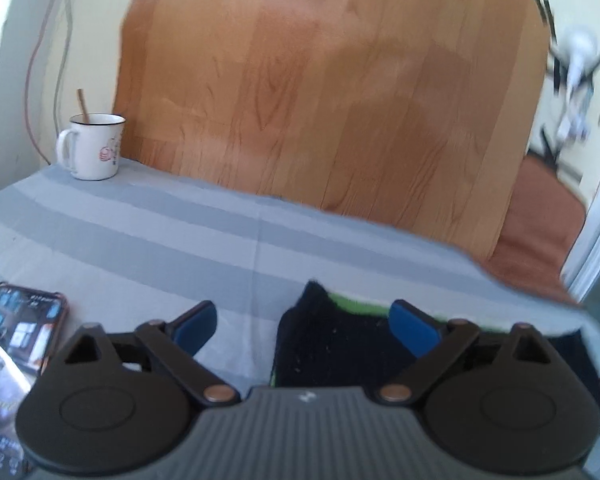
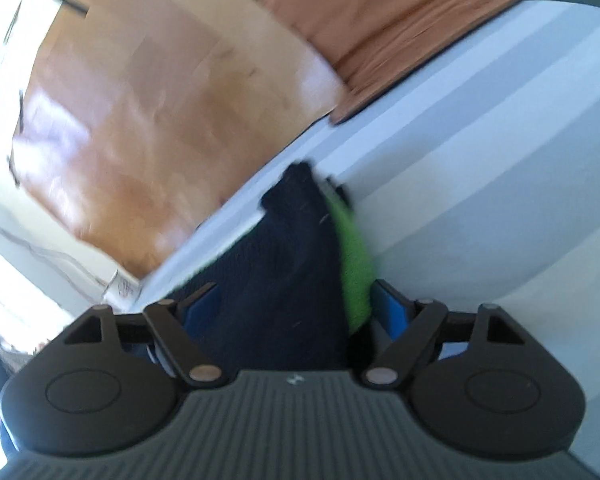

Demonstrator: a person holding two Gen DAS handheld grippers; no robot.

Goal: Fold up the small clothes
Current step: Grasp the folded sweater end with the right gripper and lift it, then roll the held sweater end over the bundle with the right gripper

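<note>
On the grey striped bed cover [image 1: 160,232], close to its wooden-floor edge, lies the small black garment [image 1: 332,344] with a bright green band [image 2: 354,264] along one side. It sits low and near both cameras, probably because the person has it laid out for folding within easy reach. The left gripper [image 1: 306,330] stands wide open; its blue pads [image 1: 196,326] straddle the garment's left part without pressing it, one pad over bare cover and the other over the black cloth, so it holds nothing. The right gripper [image 2: 296,308] is also spread wide, the dark cloth lying between its fingers and the green band just beside the right-hand pad; the blur leaves contact uncertain, but no pinch shows. Both seem placed to take an edge each. A white mug [image 1: 94,148] with a stick in it stands well apart at the far corner, and a phone [image 1: 18,328] lies at the left, clear of the work.
</note>
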